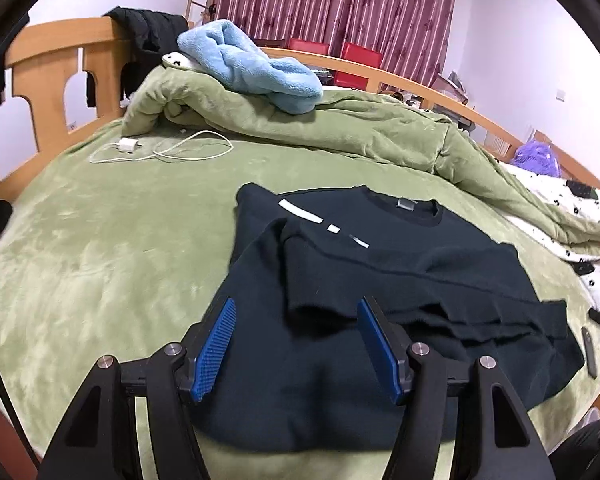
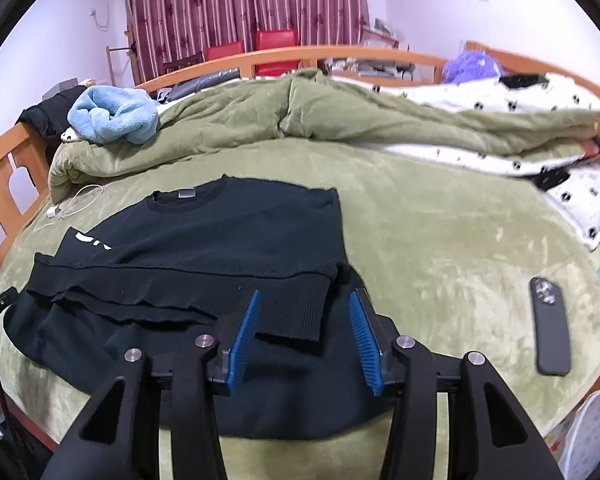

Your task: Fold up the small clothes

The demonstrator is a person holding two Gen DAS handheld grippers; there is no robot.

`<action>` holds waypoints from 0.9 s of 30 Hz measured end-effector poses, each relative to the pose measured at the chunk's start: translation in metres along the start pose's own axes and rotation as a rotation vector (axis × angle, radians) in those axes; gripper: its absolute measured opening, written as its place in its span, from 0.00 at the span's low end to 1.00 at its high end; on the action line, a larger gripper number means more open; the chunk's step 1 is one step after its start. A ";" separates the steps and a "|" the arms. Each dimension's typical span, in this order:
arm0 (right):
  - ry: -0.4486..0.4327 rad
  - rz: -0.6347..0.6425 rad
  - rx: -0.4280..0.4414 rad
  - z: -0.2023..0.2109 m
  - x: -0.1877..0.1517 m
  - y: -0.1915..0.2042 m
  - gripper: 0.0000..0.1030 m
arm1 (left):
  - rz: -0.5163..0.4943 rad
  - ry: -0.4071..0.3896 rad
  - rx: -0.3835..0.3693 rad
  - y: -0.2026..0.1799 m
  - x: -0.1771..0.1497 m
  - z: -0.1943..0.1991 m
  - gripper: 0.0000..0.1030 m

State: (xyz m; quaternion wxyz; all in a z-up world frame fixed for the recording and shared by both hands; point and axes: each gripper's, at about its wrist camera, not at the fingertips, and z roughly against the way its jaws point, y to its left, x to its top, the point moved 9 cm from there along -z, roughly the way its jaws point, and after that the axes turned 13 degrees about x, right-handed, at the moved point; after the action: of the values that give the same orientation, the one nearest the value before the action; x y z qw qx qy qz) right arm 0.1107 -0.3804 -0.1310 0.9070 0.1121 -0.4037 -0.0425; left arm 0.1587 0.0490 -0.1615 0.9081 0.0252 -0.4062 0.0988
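The black sweater [image 1: 380, 280] lies flat on the green bed cover [image 1: 100, 260], and in the left wrist view it spreads from under the jaws to well ahead of them, neckband and grey label at the far end. The left gripper [image 1: 296, 344] hangs above the near body cloth with its blue pads [image 1: 216, 348] spread and nothing between them. Ahead of the jaws, a sleeve lies folded across the chest, its cuff edge ending just ahead of the right-hand pad. A white charger cable [image 1: 172, 148] sits far ahead and to the left, beside the rolled quilt [image 1: 340, 128].

In the right wrist view the right gripper [image 2: 304, 340] also hovers with jaws apart and empty; the ribbed cuff of the folded sleeve [image 2: 292, 312] lies beyond and below the gap, not pinched. The collar points away from the jaws and a little left, so the garment's long axis runs from near hem to far neck. A phone [image 2: 550, 326] rests well off to the right.

Judging by this, the sleeves are folded in and both grippers have let go. The next move likely calls for each gripper to drop to the near hem, pinch a corner, and carry it forward toward the collar without dragging the sleeves out of place.
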 end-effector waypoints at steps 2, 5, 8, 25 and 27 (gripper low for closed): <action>0.023 -0.019 0.001 -0.013 -0.003 -0.004 0.44 | 0.001 0.013 -0.008 -0.006 0.004 -0.008 0.59; 0.059 -0.051 0.002 -0.036 -0.009 -0.013 0.44 | -0.019 0.023 -0.004 -0.013 0.006 -0.020 0.59; 0.082 -0.099 0.017 -0.057 -0.013 -0.022 0.44 | -0.027 0.039 -0.003 -0.018 0.005 -0.033 0.59; 0.006 -0.152 0.198 -0.074 0.043 0.001 0.09 | 0.012 -0.002 -0.037 -0.027 0.043 -0.043 0.07; -0.019 -0.148 0.220 -0.071 0.060 0.009 0.09 | 0.025 -0.015 -0.035 -0.023 0.051 -0.042 0.07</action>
State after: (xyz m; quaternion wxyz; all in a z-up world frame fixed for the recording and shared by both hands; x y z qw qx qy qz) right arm 0.2037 -0.3700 -0.1311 0.8799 0.2398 -0.4050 -0.0656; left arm 0.2276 0.0397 -0.1511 0.9039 0.0050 -0.4150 0.1030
